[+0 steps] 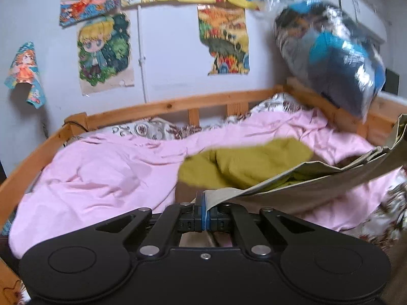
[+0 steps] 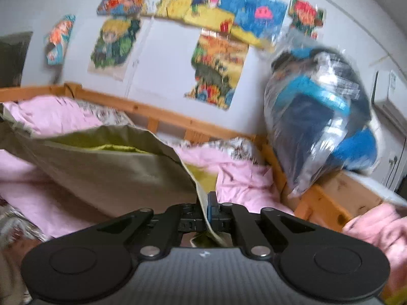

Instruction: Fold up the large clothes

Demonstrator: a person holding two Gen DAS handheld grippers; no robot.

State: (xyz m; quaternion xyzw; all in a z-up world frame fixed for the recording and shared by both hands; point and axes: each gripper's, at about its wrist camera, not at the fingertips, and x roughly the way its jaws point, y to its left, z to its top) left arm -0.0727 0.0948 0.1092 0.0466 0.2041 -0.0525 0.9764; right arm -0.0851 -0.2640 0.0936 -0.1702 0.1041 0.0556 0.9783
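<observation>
the soft, light beige cloth garment with olive-yellow lining [image 1: 318,178] sags at centre frame, pinched at its edge by both left gripper [image 1: 205,211] and right gripper [image 2: 206,209], best held at corners.

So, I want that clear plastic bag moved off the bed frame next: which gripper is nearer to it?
Right, likely. The bag looms large just right of the right gripper; from the left gripper it sits farther off, upper right.

Matt beige cloth garment [image 1: 318,178] with olive lining; soft, creased pink cotton sheet [image 1: 101,167]; knotty varnished pine bed frame [image 1: 162,108]; crinkly glossy plastic bag [image 2: 320,117]; matt black plastic fingers [image 1: 201,211].
</observation>
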